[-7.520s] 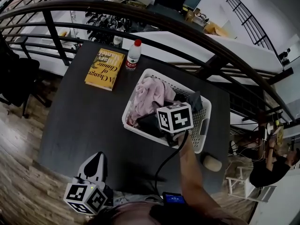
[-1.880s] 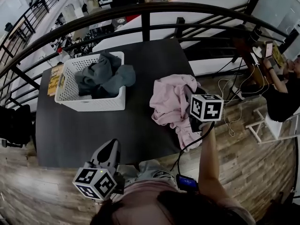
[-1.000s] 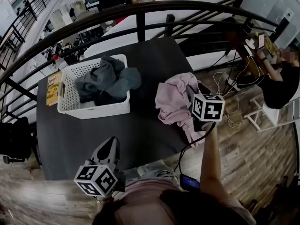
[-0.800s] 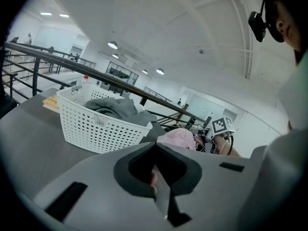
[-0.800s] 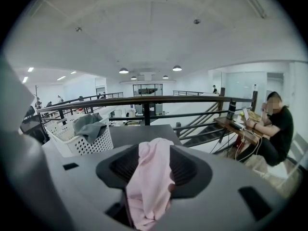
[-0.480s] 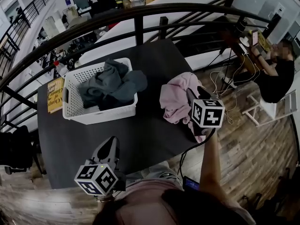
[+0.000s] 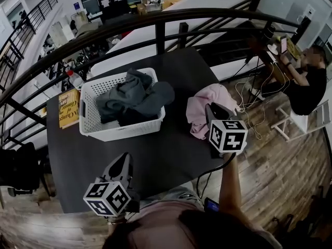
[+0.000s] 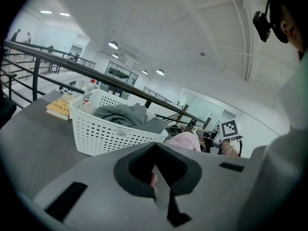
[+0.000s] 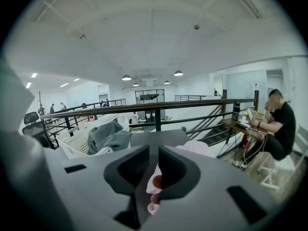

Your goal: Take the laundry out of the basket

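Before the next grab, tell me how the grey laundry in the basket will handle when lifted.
The grey laundry lies crumpled and folded, so it will probably hang limp and trail. It spills over the basket rim, so it may snag or tug the basket along. Pinched at one spot, the rest should unfold.

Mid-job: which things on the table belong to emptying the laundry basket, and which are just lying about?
Job: white perforated plastic basket; grey cloth garments inside it; pink cloth garment lying outside it.
Lying about: yellow book; clear plastic bottle with red cap.
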Demonstrator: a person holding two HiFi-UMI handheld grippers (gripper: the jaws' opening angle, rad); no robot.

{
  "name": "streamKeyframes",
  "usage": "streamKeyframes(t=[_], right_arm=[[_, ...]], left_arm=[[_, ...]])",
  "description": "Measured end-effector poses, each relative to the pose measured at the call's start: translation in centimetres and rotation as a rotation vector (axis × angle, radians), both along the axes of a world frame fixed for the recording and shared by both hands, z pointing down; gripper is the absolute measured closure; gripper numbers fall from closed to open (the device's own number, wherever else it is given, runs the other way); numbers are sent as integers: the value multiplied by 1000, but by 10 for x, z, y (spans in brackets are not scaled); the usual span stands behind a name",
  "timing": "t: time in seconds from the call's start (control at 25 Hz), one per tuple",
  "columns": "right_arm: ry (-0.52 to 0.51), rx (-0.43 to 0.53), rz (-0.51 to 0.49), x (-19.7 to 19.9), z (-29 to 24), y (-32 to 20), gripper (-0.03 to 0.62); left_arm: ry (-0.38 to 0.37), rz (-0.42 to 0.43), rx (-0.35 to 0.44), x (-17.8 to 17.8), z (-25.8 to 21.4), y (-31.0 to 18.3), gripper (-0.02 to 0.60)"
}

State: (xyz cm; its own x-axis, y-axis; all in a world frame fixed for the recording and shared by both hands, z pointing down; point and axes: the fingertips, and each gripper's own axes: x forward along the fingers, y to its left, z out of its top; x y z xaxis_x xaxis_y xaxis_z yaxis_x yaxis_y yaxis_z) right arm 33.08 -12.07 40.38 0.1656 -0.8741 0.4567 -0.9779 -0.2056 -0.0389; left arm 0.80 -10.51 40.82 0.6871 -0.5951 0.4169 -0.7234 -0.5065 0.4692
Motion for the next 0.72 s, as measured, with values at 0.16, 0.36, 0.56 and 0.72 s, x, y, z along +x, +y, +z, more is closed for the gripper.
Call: streamKeyframes(t=[0.16,0.36,0.56,0.72], right_arm=[[-1,8,-12,-22,2,-4,551],[-4,-1,-71,-55,6,-9,569],[-28,18,-138,-94,0,-10,577],[-62,59,-207,-131,-9,-9,577]], left_arm=[[-19,3,-7,-10,4,-6,592],[-14,7,0,-19,4,-15,592],[-11,1,-6,-36,7,-21,592],[-11,-20,-7,-53,11,-25,592]])
